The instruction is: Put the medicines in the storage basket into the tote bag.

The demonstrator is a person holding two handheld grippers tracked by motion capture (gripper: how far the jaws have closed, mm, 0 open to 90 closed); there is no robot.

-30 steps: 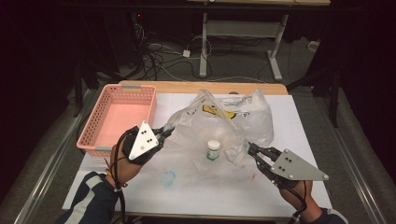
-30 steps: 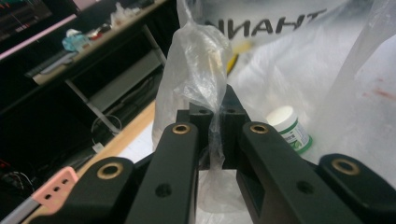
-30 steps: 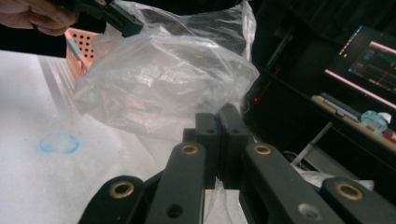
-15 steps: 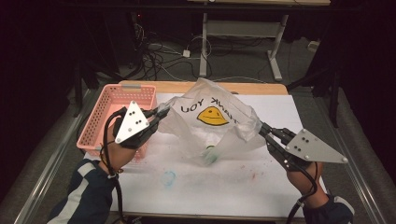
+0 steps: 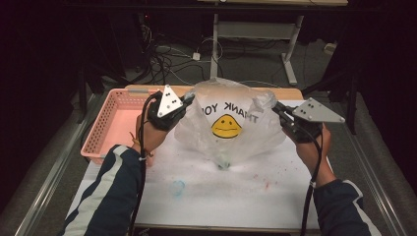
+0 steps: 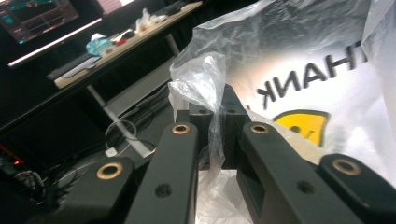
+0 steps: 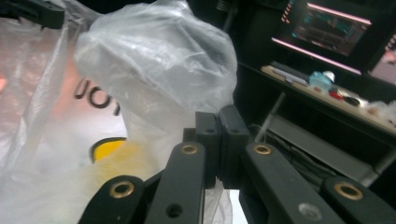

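A clear plastic bag (image 5: 231, 123) printed with a yellow smiley face and "THANK YOU" hangs stretched above the white table top (image 5: 246, 187). My left gripper (image 5: 189, 100) is shut on the bag's left handle. In the left gripper view that gripper (image 6: 215, 112) pinches a bunched strip of the bag (image 6: 322, 60). My right gripper (image 5: 275, 109) is shut on the bag's right handle; in the right gripper view that gripper (image 7: 218, 122) has crumpled film of the bag (image 7: 154, 60) rising above its jaws. A small object (image 5: 223, 162) sits in the bag's lowest point, close to the table.
A pink mesh basket (image 5: 105, 129) stands at the table's left side, just behind my left hand. A small pale blue ring (image 5: 178, 187) lies on the table near the front. Desk legs and cables (image 5: 162, 54) fill the dark floor beyond the far edge.
Both grippers have risen and spread apart with the bag's handles, lifting the bag from a slack heap on the table into a hanging pouch. The small jar slid to the bag's bottom.
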